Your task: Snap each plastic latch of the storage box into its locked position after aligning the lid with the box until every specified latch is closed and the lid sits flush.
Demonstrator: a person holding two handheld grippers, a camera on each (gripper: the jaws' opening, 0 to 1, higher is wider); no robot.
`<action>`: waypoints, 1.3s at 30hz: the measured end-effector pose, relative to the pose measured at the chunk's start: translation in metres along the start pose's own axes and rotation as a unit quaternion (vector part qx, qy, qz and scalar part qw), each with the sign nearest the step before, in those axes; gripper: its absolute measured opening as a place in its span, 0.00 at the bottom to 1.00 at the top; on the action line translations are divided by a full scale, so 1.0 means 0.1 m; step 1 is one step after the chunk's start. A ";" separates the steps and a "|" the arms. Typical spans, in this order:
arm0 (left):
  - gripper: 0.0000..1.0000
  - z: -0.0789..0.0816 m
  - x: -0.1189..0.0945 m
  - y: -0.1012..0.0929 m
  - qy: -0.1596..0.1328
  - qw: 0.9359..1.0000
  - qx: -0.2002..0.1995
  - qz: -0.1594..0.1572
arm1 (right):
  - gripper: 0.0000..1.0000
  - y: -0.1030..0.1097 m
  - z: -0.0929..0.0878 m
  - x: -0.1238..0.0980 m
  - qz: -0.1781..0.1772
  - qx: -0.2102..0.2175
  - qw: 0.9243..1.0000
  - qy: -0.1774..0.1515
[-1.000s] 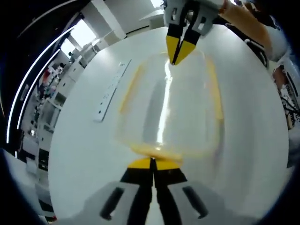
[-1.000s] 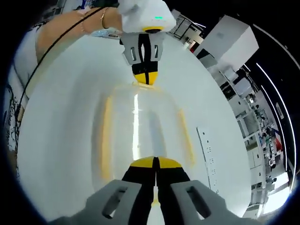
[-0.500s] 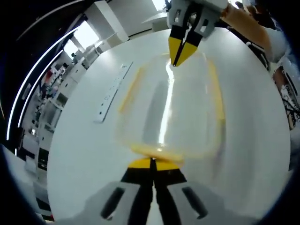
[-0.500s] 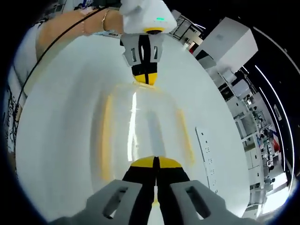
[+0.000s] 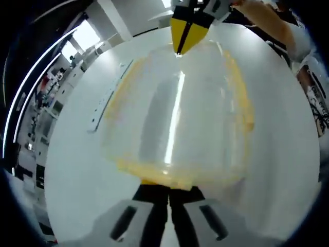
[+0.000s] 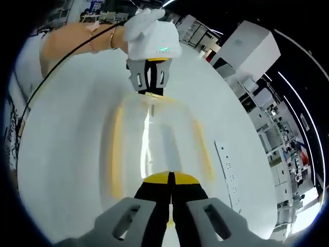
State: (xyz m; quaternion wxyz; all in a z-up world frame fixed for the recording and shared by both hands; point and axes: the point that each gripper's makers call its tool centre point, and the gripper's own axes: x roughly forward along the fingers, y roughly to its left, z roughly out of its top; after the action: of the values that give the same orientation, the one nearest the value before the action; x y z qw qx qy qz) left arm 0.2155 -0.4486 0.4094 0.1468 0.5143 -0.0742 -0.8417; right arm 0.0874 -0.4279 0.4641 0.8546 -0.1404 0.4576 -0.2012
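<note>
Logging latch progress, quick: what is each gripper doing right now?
Left gripper: shut, tips at the storage box end.
Right gripper: shut, tips at the opposite end.

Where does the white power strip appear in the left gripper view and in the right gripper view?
Left gripper view: the power strip lies left of the storage box, on the white table.
Right gripper view: it lies at lower right, right of the box.
Shared landmark: the box's bright central reflection.

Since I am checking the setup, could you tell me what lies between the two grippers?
In the right gripper view, the clear storage box spans the whole stretch from the right gripper to the left gripper.
</note>
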 end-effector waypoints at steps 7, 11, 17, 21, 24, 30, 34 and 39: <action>0.00 0.00 0.01 -0.04 0.002 1.000 -0.003 -0.024 | 0.00 -0.01 0.00 0.00 0.000 0.016 1.000 -0.018; 0.00 -0.01 0.06 -0.07 0.023 0.998 0.002 -0.051 | 0.00 -0.02 0.02 0.01 -0.002 0.018 1.000 -0.015; 0.00 -0.14 -0.12 0.11 0.041 0.998 -0.037 -0.024 | 0.00 -0.02 0.03 0.02 -0.012 -0.002 1.000 0.014; 0.06 -0.26 -0.36 0.30 0.035 0.997 -0.057 0.029 | 0.00 -0.03 0.04 0.02 -0.017 -0.010 0.999 0.025; 0.06 -0.12 -0.59 0.42 -0.031 0.994 -0.077 0.066 | 0.00 -0.04 0.04 0.02 -0.024 -0.017 0.999 0.028; 0.10 0.49 -0.79 0.42 -0.134 0.985 -0.083 0.075 | 0.00 0.04 0.19 0.05 -0.002 -0.034 0.999 0.001; 0.10 0.74 -0.69 0.34 -0.138 0.985 -0.073 0.069 | 0.00 -0.02 0.18 0.09 -0.015 -0.031 0.999 0.002; 0.08 0.92 -0.46 0.26 -0.125 0.989 -0.067 0.048 | 0.00 -0.03 0.17 0.08 0.003 -0.027 1.000 0.003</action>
State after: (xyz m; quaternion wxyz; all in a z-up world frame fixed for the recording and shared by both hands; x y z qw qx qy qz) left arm 0.1581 -0.4605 0.4974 0.2106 0.3896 -0.0596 -0.8946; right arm 0.1052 -0.4334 0.4686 0.8498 -0.1619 0.4655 -0.1867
